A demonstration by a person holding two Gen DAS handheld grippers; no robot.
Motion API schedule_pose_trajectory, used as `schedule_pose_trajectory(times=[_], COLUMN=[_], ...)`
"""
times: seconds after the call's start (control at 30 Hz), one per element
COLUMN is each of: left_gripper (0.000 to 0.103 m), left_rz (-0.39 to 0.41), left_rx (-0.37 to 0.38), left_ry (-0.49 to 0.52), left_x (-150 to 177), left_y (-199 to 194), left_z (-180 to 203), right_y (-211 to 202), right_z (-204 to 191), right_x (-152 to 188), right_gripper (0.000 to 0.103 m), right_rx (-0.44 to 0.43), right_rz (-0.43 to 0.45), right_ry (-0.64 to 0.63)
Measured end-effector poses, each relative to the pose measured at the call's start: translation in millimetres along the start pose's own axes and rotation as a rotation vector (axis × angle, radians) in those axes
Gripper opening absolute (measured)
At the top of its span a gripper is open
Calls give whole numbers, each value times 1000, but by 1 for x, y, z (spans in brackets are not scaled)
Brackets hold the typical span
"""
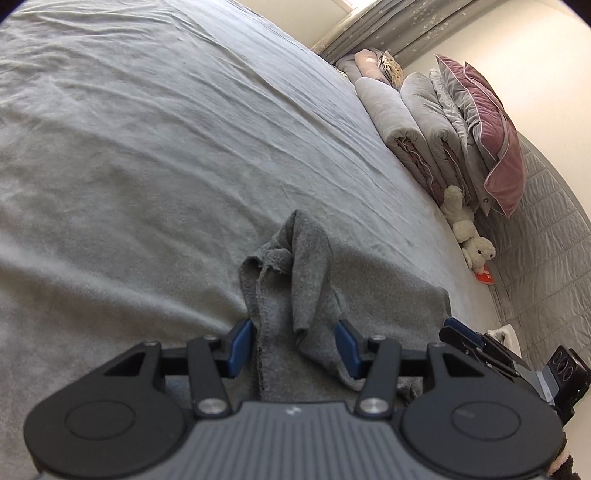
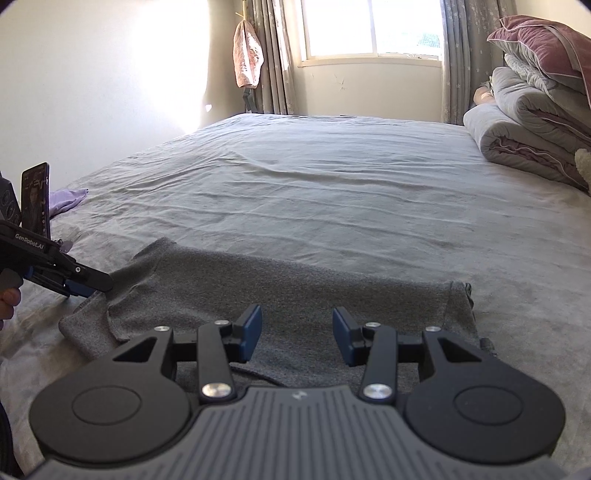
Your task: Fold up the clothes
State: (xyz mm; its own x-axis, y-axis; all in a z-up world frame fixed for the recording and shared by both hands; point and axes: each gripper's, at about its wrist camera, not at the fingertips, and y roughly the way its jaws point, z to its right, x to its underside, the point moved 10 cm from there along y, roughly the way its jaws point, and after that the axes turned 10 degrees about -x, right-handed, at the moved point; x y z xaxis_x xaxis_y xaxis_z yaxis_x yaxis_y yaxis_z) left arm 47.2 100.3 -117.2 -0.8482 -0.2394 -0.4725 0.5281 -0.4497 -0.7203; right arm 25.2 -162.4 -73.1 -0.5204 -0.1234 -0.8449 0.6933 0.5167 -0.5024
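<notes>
A dark grey knit garment (image 2: 258, 280) lies flat across the near part of the bed (image 2: 332, 184). In the left wrist view one bunched sleeve of the garment (image 1: 314, 266) rises between the blue pads of my left gripper (image 1: 294, 345). The jaws stand apart and do not press on the sleeve. Seen from the right wrist, the left gripper (image 2: 88, 286) sits at the garment's left edge. My right gripper (image 2: 297, 334) hovers open over the middle of the garment's near edge, with nothing between its fingers. The right gripper's tip (image 1: 465, 332) shows at the garment's far corner.
Rolled grey quilts (image 2: 524, 133) and a mauve pillow (image 1: 491, 129) are stacked along the bed's right side, with a white plush toy (image 1: 469, 229) and a red item (image 1: 485, 275) beside them. A purple cloth (image 2: 68, 199) lies at the bed's left edge. A window (image 2: 373, 27) is behind.
</notes>
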Motion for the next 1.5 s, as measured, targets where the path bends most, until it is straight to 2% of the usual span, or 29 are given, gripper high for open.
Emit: schedule_pose_trajectory(times=[0.5,0.87,0.93,1.0,1.23,1.33,1.5], left_gripper=[51,50,46,37,25,11,8], left_rz=[27,21,14,2,-34,-33,1], left_rx=[-121,-127,-116,-94,-12,1,1], left_ry=[145,150,127,91,-25,-72,-74], left_x=[1,1,1,0,4,4,5], left_y=[-2,-4,-4,-4,6,6,2], left_z=[9,11,9,7,3,1,6], right_y=[21,23,23,22,20,20,19], right_z=[-19,-19,-18,-18,-19,-20,-28], right_x=[17,19,18,16,10,8,-15], right_gripper=[46,49,49,49,49,49,47], right_rx=[-13,-9,-8,-6,-16,-15,44], right_rz=[-94,-103,-99,-92,-69,-62,15], right_ry=[-95,-100,-95,-92,-77,-63,-45])
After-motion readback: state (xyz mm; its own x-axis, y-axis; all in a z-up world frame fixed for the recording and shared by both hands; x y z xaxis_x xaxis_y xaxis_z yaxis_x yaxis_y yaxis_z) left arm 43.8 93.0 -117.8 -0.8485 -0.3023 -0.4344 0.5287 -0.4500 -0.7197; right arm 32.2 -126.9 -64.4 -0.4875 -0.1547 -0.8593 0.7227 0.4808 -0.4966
